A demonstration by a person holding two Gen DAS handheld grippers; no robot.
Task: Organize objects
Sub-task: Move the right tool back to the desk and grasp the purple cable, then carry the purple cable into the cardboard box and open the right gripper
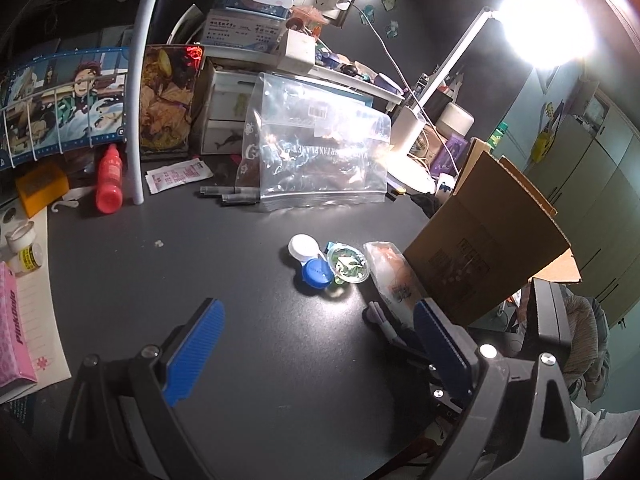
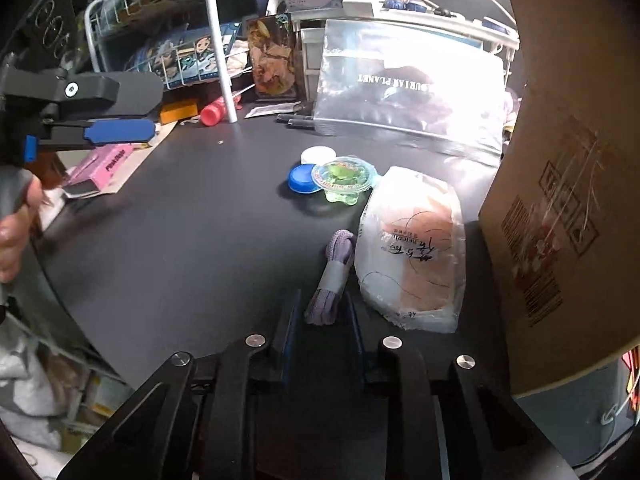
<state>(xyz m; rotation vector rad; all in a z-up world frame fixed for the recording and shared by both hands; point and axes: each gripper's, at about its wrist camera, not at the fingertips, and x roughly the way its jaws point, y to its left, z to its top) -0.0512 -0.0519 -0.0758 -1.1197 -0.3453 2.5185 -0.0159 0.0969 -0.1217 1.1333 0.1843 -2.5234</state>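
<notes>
On the dark table lie a blue-and-white lens case (image 1: 310,262) (image 2: 306,170), a green jelly cup (image 1: 347,267) (image 2: 343,182), a white-and-orange packet (image 1: 394,280) (image 2: 414,248) and a purple lace bundle (image 2: 334,276). A cardboard box (image 1: 480,256) (image 2: 560,184) stands at the right. My left gripper (image 1: 320,332) is open and empty above the table, short of the lens case. My right gripper (image 2: 322,312) has its jaws around the near end of the lace bundle; whether they press on it is unclear.
A large clear zip bag (image 1: 320,156) (image 2: 408,96) leans at the back. A red bottle (image 1: 109,180), white shelf post (image 1: 136,120), pink box (image 1: 12,328) and small jars (image 1: 24,248) crowd the left. A bright desk lamp (image 1: 544,24) shines at the right.
</notes>
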